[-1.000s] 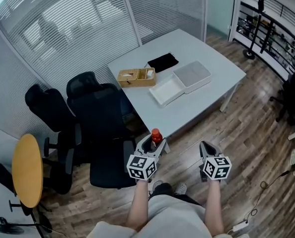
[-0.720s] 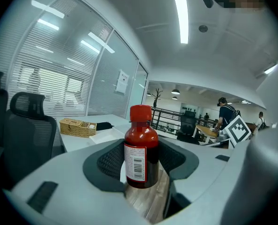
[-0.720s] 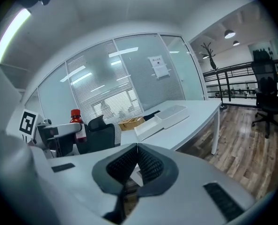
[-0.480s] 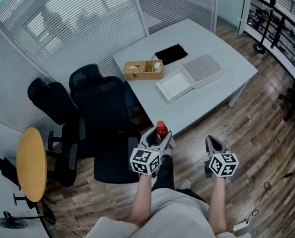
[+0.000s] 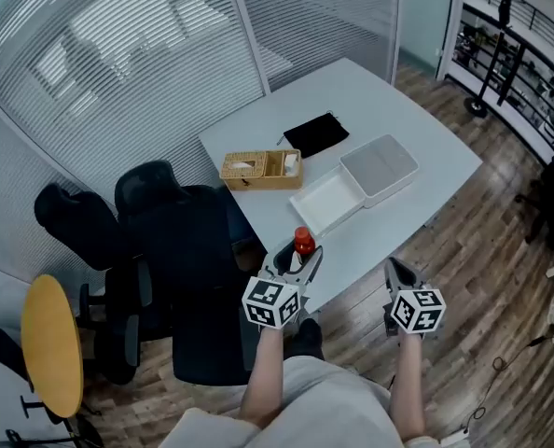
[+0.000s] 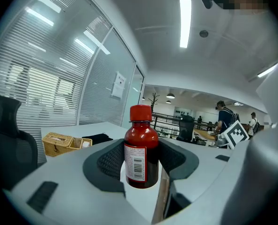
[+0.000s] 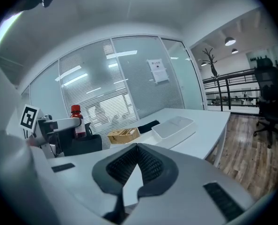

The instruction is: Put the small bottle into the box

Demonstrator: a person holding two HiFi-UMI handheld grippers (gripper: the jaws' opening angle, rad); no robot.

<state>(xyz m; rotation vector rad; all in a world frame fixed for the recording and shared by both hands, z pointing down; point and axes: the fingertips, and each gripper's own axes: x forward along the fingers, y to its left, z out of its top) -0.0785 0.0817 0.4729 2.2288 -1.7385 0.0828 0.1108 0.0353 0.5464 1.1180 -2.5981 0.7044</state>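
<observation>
Closer to the table (image 5: 422,124) than half a second ago, the left gripper (image 5: 300,258) now carries the bottle (image 5: 302,243) over the table's near edge in the head view, where before it hung short of that edge. Its jaws are clamped on the bottle's sides; the left gripper view shows the dark pads hugging the red body upright, red cap on top and a barcode label facing the camera, which the head view is too small to show. The right gripper (image 5: 394,271) hangs level with the left one and well to the right of the box (image 5: 325,201), over the wooden floor (image 5: 501,241); its jaws are pressed together with nothing between them. Only its own view makes that plain, since from above the marker cube covers most of it. That view also catches the left gripper and bottle side-on, off to the left of the box. The bottle is on the near side of the box, not yet above it. The box is a shallow white tray lying open on the table, and a grey-topped piece (image 5: 378,168) touches its far right side. Lid or second tray, I cannot tell. Left of the box and a little beyond it sits a wicker basket (image 5: 256,167) — its contents are too small to name. A black cloth (image 5: 316,133) lies beyond the box. Black office chairs (image 5: 174,227) stand well left of the box, partly cut off by the arms.
</observation>
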